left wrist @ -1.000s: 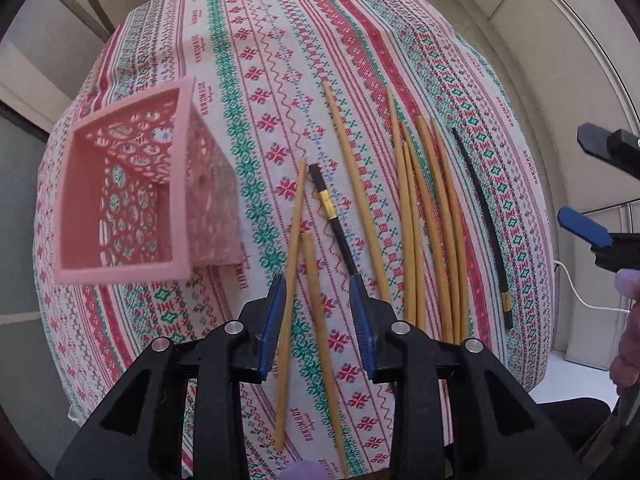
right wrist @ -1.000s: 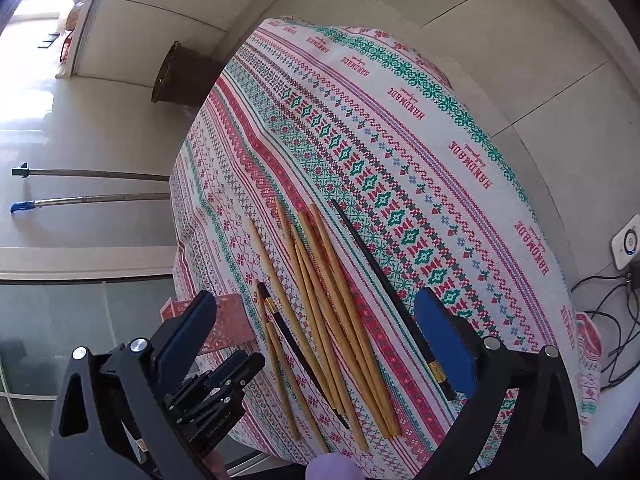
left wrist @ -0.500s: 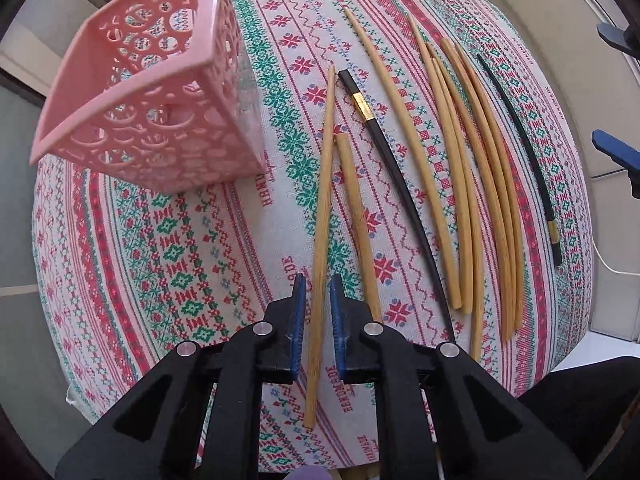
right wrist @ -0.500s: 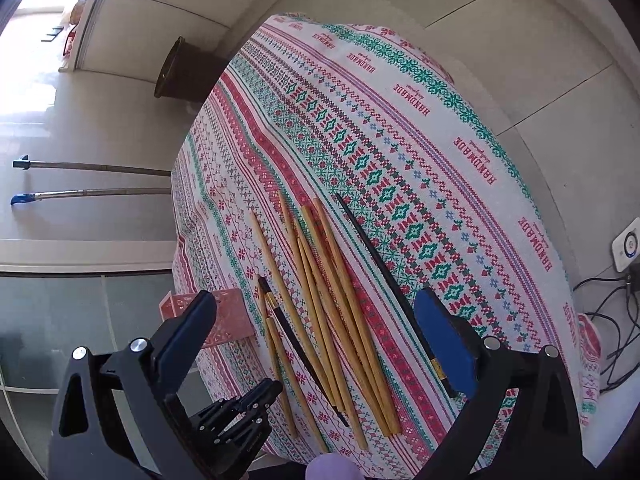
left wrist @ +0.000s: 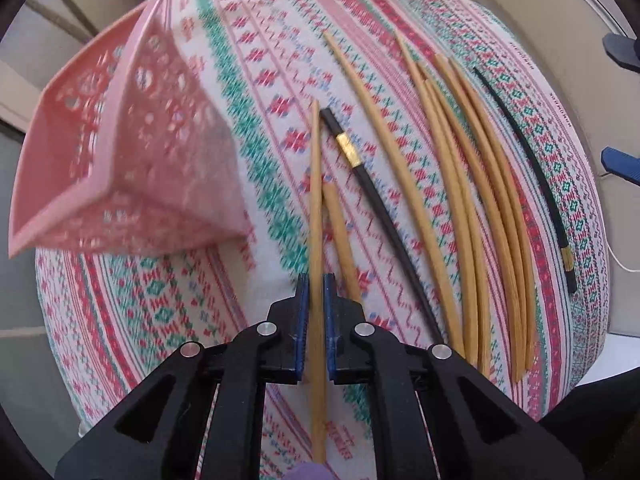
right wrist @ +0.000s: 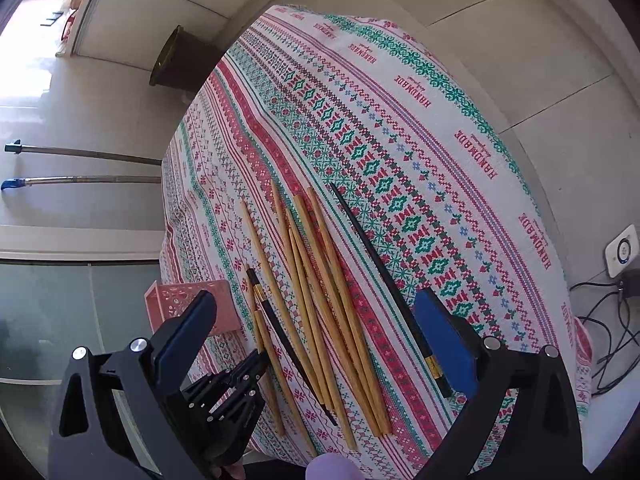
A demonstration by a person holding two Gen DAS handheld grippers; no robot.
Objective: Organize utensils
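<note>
Pinching one bamboo chopstick (left wrist: 316, 216) between closed blue pads, the left claw (left wrist: 315, 292) points down at the tabletop (left wrist: 256, 240); pink basket (left wrist: 120, 168) at ten o'clock. Right claw (right wrist: 316, 320), wide open and empty, hovers over the loose chopsticks (right wrist: 320, 300) near the tabletop's near edge.

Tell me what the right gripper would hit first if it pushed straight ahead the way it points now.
Probably the wooden chopsticks lying on the tablecloth. The right gripper is open and angled down at them, with nothing seen in between. Depth is unclear, so the black chopstick beside them could come first.
</note>
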